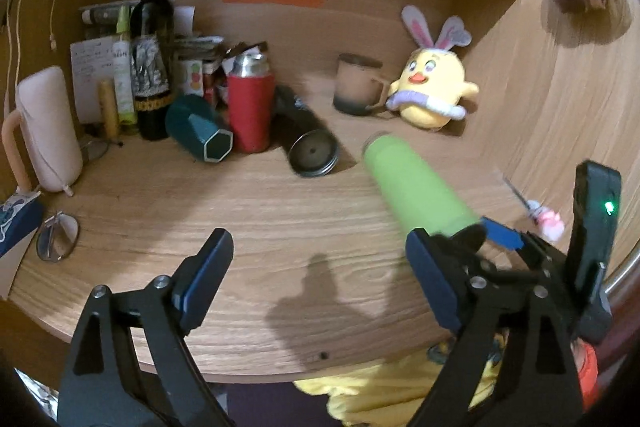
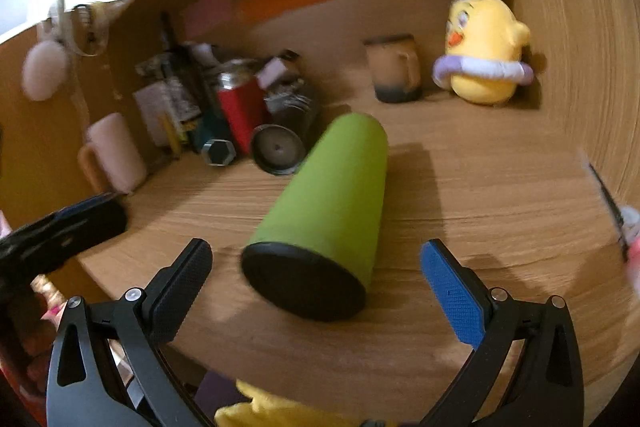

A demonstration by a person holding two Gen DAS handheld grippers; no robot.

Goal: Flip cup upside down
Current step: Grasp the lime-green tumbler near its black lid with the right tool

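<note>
A lime-green cup [image 2: 332, 187] with a black end cap [image 2: 302, 281] lies on its side on the wooden desk [image 2: 480, 187], cap end toward me. My right gripper [image 2: 316, 287] is open, its fingers on either side of the cap end without touching it. In the left wrist view the cup [image 1: 416, 187] lies right of centre, its near end hidden behind the right gripper [image 1: 476, 247]. My left gripper [image 1: 320, 267] is open and empty above the desk's front part.
At the back stand a wine bottle [image 1: 154, 59], a red flask [image 1: 250, 107], a teal cup on its side [image 1: 198, 133], a black tumbler on its side [image 1: 308, 141], a brown mug [image 1: 358, 85] and a yellow plush chick [image 1: 434, 87]. Glasses [image 1: 56, 237] and a pink mug [image 1: 46, 129] are at the left.
</note>
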